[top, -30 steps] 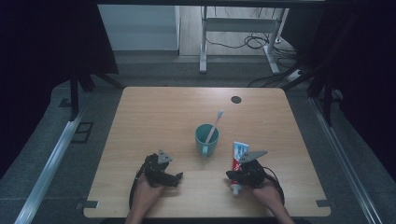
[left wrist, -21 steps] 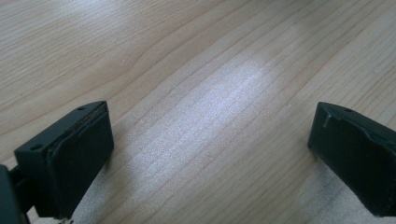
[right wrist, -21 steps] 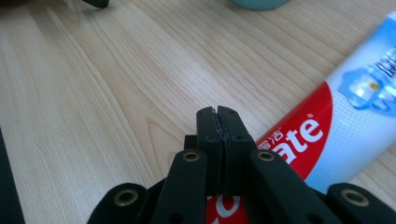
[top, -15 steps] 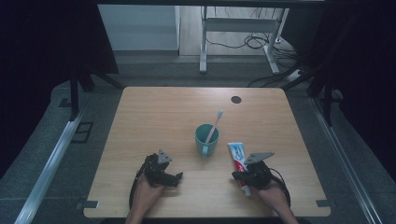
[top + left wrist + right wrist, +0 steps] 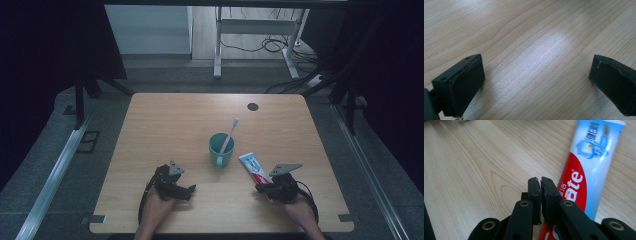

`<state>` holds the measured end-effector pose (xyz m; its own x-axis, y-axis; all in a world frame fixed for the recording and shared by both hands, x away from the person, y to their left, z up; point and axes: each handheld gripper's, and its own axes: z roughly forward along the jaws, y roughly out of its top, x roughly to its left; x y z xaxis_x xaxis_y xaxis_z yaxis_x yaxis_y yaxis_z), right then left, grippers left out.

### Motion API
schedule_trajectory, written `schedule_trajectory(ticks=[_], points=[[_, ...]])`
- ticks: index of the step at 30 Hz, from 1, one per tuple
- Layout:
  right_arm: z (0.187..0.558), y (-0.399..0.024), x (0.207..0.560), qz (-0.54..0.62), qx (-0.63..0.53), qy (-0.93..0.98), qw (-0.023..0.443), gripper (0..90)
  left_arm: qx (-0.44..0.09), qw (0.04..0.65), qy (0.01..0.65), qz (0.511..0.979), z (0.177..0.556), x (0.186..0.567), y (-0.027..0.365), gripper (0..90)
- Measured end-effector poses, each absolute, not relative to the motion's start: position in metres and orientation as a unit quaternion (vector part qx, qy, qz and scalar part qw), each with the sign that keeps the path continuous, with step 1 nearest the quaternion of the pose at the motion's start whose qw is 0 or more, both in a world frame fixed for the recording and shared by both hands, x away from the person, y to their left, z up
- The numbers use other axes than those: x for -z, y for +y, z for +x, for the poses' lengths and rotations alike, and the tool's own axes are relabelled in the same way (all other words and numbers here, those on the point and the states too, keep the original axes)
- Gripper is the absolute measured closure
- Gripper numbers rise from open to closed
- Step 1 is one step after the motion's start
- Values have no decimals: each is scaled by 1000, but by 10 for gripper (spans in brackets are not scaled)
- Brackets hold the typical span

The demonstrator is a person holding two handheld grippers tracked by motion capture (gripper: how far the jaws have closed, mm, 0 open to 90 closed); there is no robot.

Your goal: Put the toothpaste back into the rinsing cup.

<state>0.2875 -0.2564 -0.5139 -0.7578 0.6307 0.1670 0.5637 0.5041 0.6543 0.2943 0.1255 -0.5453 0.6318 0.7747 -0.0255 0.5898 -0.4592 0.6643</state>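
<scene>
Toothpaste tube (image 5: 584, 167) lies flat on the table (image 5: 165, 125) beside our right gripper (image 5: 541, 185), whose jaws are closed on nothing; our left gripper (image 5: 536, 82) rests wide open. We judge the tube unlifted, the cup (image 5: 220, 148) with its toothbrush (image 5: 230, 132) untouched

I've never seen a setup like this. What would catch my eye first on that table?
Probably the red, white and blue toothpaste tube lying flat near the table's right front, right beside the right gripper, whose jaws are shut with nothing between them. Next, the teal cup at the table's middle, with a toothbrush leaning out of it. The left gripper rests at the left front, jaws wide apart over bare wood.
</scene>
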Motion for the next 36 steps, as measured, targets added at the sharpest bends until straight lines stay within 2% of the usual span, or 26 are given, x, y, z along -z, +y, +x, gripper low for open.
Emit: schedule_trajectory(ticks=[9,13,23,36], points=[[286,-257,510,343,-361,866,51,818,-142,326,405,842,294,545,125,2],[286,-260,502,344,-358,866,63,748,-142,326,406,842,294,545,125,2],[293,-271,491,370,-330,865,68,500,-142,326,405,842,294,545,125,2],[309,-263,491,395,-260,880,47,372,-142,326,405,842,294,545,125,2]])
